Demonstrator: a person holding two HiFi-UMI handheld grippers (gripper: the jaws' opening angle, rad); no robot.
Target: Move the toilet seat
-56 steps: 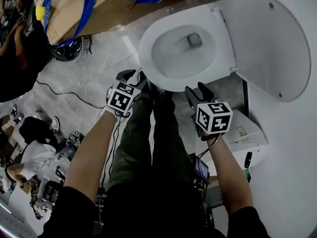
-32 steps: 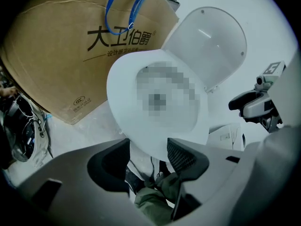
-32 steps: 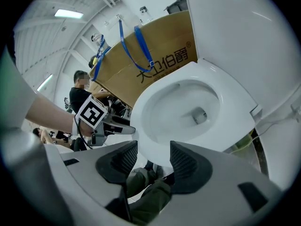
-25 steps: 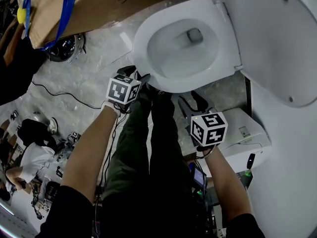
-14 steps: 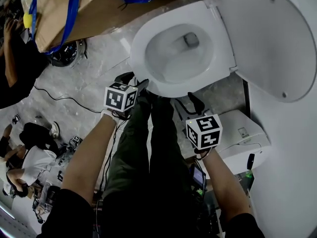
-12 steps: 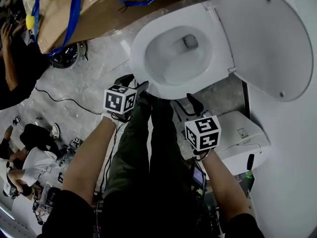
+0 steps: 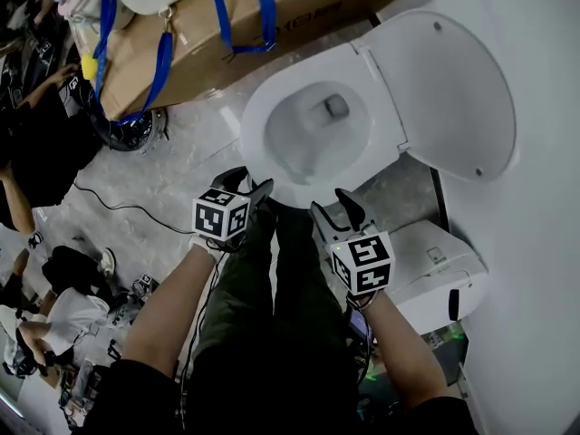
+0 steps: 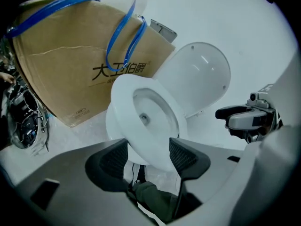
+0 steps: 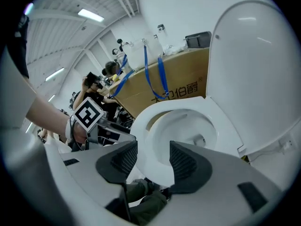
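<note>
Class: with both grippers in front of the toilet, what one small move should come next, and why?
Probably ease the right gripper forward until its open jaws straddle the front edge of the toilet seat. The seat lies flat on the bowl, the lid is raised, and the left gripper too hovers open, short of the rim.

Dark green trousers [image 7: 272, 306], black short sleeves [image 7: 136, 392]. Grey left gripper [image 7: 246, 187] and right gripper [image 7: 333, 205]: black-and-white marker cubes [image 7: 220, 216], black ribbed fingers [image 8: 115, 160].

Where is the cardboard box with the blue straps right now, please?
In the head view, the cardboard box lies across the top left, close beside the toilet bowl and to the left of the raised lid.
</note>
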